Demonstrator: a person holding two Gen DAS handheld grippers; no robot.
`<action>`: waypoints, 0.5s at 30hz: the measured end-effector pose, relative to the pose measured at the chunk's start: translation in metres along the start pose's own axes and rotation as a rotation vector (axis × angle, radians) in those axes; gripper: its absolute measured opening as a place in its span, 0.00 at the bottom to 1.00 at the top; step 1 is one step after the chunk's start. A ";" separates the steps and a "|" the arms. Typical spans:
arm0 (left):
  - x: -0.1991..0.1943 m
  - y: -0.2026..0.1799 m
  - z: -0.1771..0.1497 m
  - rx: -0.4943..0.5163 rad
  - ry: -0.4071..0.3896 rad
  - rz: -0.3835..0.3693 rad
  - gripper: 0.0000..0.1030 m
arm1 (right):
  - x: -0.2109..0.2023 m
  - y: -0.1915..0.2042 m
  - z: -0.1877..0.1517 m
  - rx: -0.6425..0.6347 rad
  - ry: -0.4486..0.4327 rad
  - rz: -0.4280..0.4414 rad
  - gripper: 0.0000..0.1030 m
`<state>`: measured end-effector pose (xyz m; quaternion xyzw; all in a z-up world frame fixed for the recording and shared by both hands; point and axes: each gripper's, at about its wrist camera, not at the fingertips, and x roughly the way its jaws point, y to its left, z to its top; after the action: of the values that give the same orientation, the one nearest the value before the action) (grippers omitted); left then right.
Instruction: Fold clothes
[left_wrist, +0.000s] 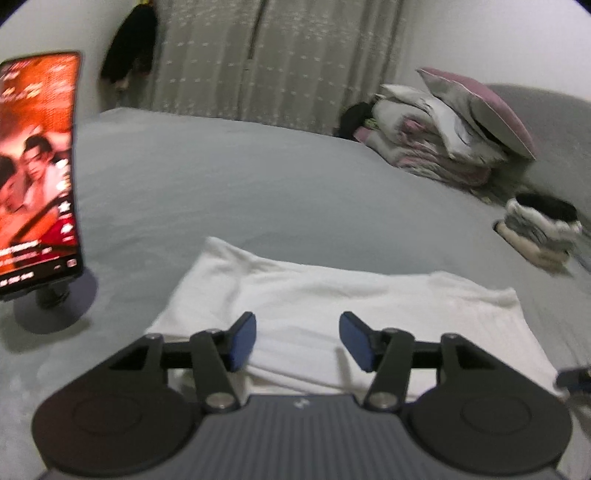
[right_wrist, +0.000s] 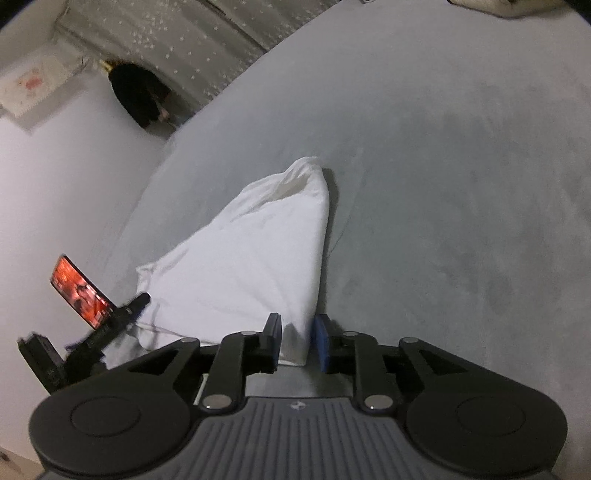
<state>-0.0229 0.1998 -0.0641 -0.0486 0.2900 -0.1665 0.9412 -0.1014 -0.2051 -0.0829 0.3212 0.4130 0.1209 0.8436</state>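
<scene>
Lying flat on the grey bed (left_wrist: 258, 177), your folded white garment (left_wrist: 332, 306) sits just ahead of both tools. Your left gripper (left_wrist: 298, 341) hangs over its near edge with its jaws spread and nothing between them. Your right gripper (right_wrist: 297, 341) has a corner of the white garment between its narrowly parted pads; whether they pinch it is unclear. A phone (left_wrist: 37, 166) on a stand glows beside the cloth.

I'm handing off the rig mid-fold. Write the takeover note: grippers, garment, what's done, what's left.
Left gripper: open, empty, above the near edge of the white garment.
Right gripper: jaws narrow, a corner of the garment between them; firm pinch not certain.
Garment lies partly folded on the grey bed.
Folded pile sits at far right.
Left: finish folding, move it to the pile.
</scene>
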 end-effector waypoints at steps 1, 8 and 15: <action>-0.001 -0.006 0.001 0.009 -0.003 -0.012 0.51 | 0.000 -0.001 0.001 0.001 -0.007 0.001 0.20; -0.008 -0.050 -0.004 0.081 -0.007 -0.149 0.53 | -0.004 0.008 0.012 -0.087 -0.115 -0.066 0.23; -0.002 -0.093 -0.023 0.188 0.049 -0.354 0.53 | 0.020 0.045 0.024 -0.341 -0.175 -0.102 0.24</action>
<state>-0.0634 0.1134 -0.0646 -0.0068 0.2828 -0.3570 0.8903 -0.0674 -0.1721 -0.0556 0.1614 0.3274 0.1177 0.9235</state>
